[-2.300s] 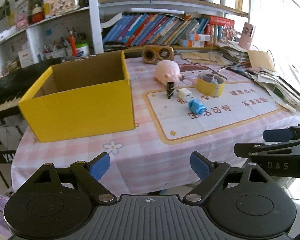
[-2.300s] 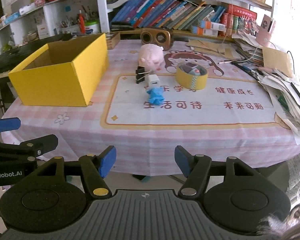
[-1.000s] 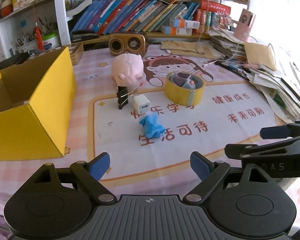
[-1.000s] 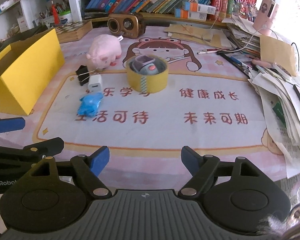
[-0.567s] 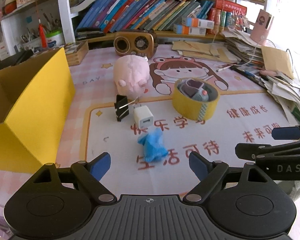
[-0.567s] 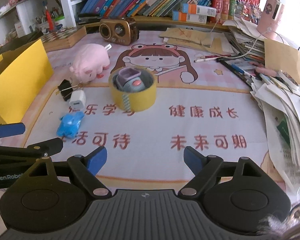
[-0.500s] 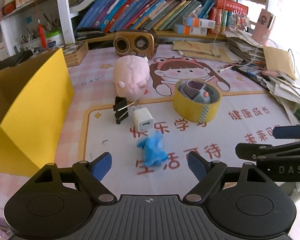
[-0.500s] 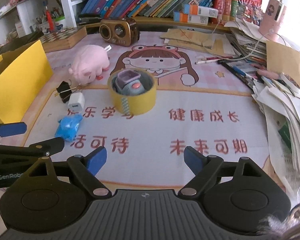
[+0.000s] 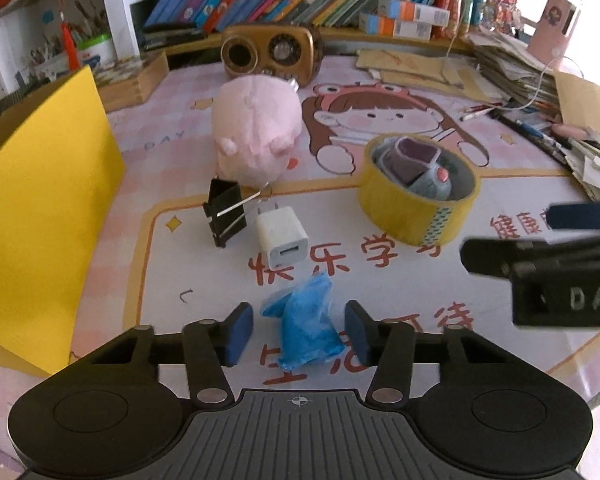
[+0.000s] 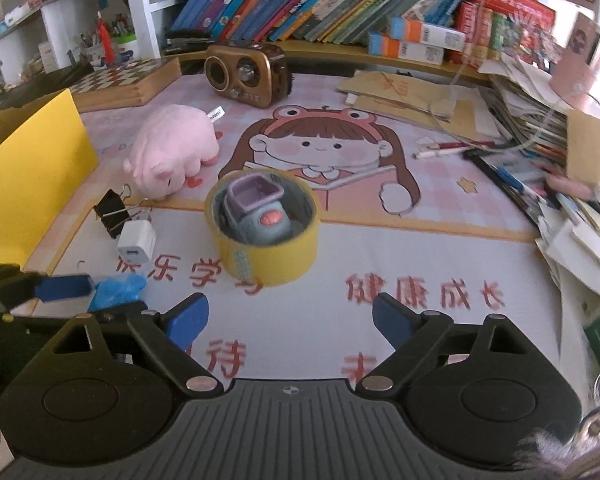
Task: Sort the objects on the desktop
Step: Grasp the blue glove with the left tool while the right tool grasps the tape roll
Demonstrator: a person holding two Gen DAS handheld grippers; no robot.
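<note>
left tongs sat open with the blue crumpled thing between the pads, neither pad touching it as far as i could tell, so this read as lined up for a pinch, not a grip. it lay near on the worktop, with the white charger and black binder clip just beyond. right tongs were open and empty, aimed at the yellow tape roll, which had a small grey-purple toy inside. yellow box stood open at left, likely the drop target. pink plush pig sat farther back.
</note>
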